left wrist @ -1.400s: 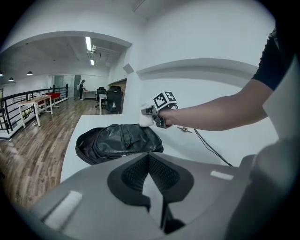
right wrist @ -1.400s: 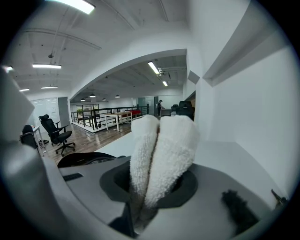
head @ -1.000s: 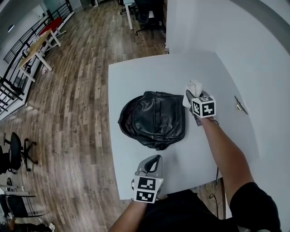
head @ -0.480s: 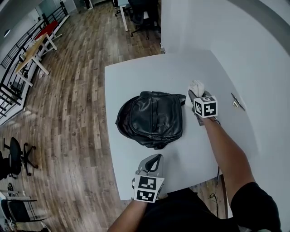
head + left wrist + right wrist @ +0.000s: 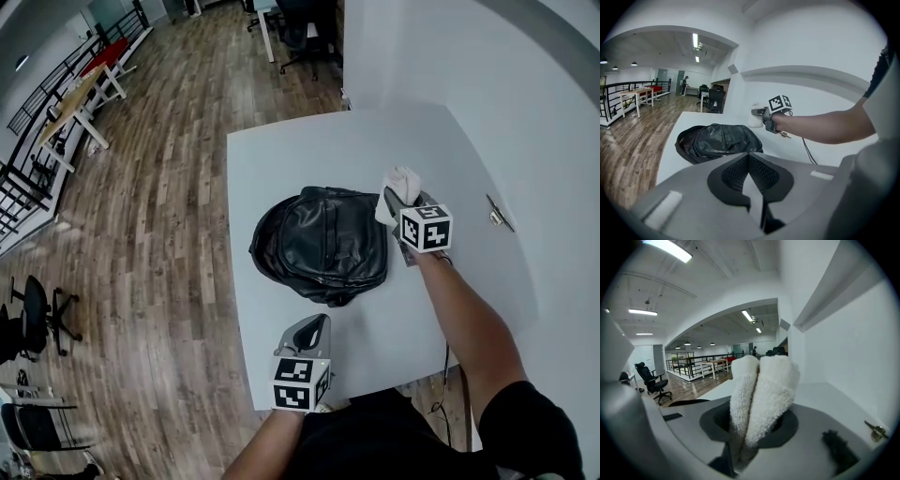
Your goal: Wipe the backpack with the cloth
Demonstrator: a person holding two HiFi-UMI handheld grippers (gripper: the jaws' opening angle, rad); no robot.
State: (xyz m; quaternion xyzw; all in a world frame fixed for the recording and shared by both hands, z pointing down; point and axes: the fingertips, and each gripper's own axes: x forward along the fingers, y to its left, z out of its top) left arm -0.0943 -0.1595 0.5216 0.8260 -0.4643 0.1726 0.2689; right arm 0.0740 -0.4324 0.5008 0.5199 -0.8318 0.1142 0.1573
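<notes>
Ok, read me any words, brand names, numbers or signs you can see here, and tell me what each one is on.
There is no readable text anywhere in these views.
Left gripper: its cube bears black-and-white square patterns only, no letters.
Right gripper: its cube is the same.
Backpack: no logo or label shows.
Cloth: plain white, no tag in view.

Two grey hand-held grippers, black shirt

The left gripper (image 5: 317, 325) and right gripper (image 5: 392, 199) have grey shells and dark ribbed fingers (image 5: 736, 173). Each carries a white cube (image 5: 300, 384) with black square markers. Short black sleeve (image 5: 525, 422); thin dark cable (image 5: 808, 149).
</notes>
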